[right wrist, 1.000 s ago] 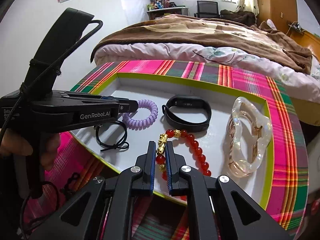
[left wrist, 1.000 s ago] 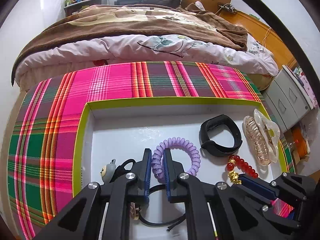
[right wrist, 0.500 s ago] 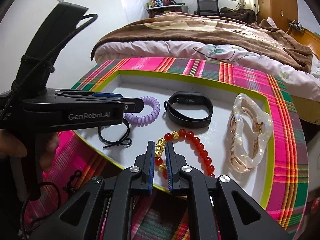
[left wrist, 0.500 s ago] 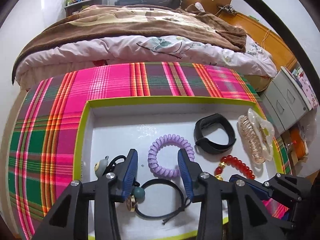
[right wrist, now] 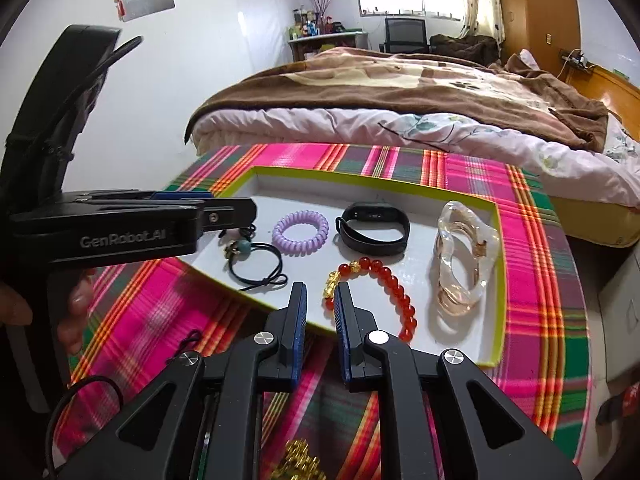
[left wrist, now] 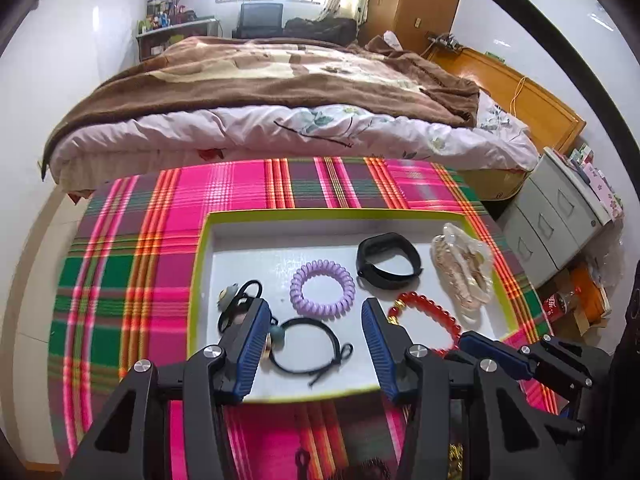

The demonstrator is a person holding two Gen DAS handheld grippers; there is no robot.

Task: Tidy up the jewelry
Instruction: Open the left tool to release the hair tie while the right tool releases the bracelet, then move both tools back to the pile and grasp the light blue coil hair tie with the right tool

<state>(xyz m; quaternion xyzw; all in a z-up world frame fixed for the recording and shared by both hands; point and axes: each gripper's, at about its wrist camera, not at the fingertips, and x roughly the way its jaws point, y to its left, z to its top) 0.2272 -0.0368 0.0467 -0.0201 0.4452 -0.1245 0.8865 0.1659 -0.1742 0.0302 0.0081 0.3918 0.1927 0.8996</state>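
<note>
Jaws opening on both grippers, empty; clear hair claw (right wrist: 466, 258) lies lengthwise front-to-back

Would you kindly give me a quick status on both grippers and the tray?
Left gripper opening, empty. Right gripper opening, empty. Purple coil tie and red bead bracelet lie loose in the tray. Nothing in the way.

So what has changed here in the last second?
The left gripper let go of the purple coil tie and pulled back, jaws opening. The right gripper released the red bead bracelet, opening slightly. Everything in the tray stayed put.
</note>
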